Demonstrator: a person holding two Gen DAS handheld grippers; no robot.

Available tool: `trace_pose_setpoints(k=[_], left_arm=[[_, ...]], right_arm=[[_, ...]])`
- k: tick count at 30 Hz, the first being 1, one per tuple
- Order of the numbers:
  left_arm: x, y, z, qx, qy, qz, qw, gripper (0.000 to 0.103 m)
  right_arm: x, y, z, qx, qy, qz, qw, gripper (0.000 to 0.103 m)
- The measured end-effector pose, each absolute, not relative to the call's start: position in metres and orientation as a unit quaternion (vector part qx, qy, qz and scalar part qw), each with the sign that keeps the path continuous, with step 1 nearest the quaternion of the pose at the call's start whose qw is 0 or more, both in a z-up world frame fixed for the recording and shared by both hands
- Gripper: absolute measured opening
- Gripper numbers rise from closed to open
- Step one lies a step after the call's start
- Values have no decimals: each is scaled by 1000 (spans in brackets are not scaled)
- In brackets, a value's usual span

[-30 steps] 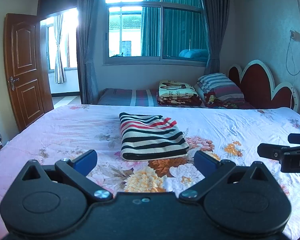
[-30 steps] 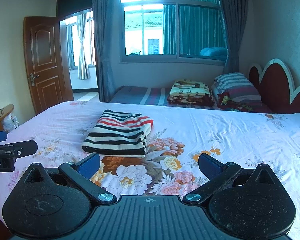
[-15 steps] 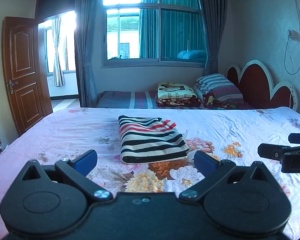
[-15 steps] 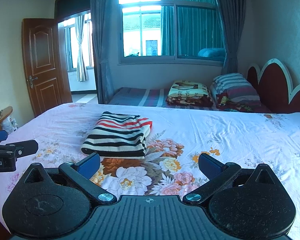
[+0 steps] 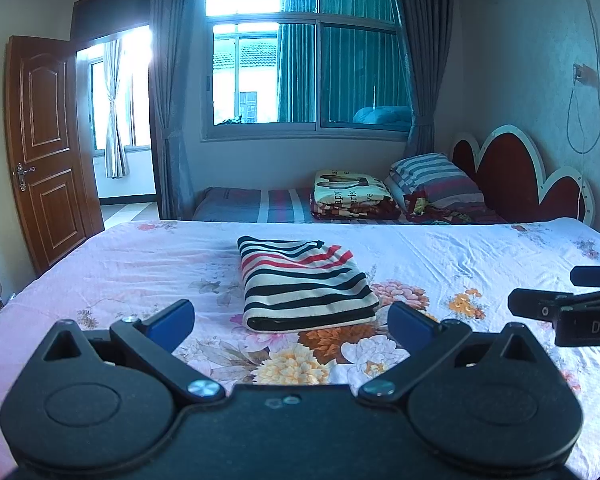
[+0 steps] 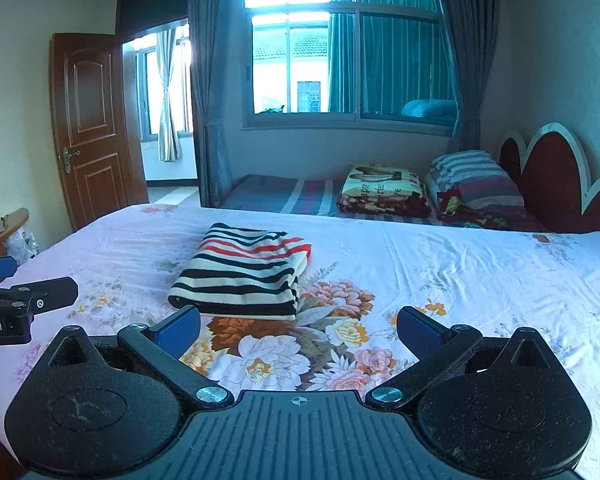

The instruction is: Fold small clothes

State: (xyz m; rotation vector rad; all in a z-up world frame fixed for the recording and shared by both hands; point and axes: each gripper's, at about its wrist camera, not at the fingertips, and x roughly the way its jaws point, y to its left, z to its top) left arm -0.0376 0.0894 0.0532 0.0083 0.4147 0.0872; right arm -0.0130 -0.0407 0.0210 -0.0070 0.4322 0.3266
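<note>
A folded garment with black, white and red stripes (image 5: 302, 284) (image 6: 244, 270) lies flat on the floral bedsheet (image 5: 480, 264), near the middle of the bed. My left gripper (image 5: 290, 320) hovers open just short of its near edge, nothing between the blue pads. My right gripper (image 6: 298, 330) is also open and empty, a little to the right of the garment's near corner. Each gripper shows at the edge of the other's view: the right one as black fingers (image 5: 540, 308), the left one as black fingers (image 6: 40, 292).
A second bed behind holds a folded blanket (image 5: 352, 196) and a striped pillow (image 5: 432, 178) against a red headboard (image 5: 512, 176). A wooden door (image 5: 48, 148) stands open at the left. The bed's left edge (image 5: 28, 292) is close by.
Both views have drawn back and risen slightly, so the striped garment sits a little farther from the fingers. The garment itself has not moved, and both grippers stay open.
</note>
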Motion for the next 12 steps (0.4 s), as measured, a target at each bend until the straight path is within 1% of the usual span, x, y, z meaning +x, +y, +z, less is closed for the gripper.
trace_pose_setpoints(k=[5,9,12], left_arm=[[-37,92,52,5,207,46,977,102],[-38,92,51,11,200,47,979,100],[-37,92,52,3,200,44,979,100]], right_arm=[[-11,-34,22,-6,213,167,963,103],[-9,-27,22,-10,213,174,961,103],[-7,-23,22,-14,210,184,960,103]])
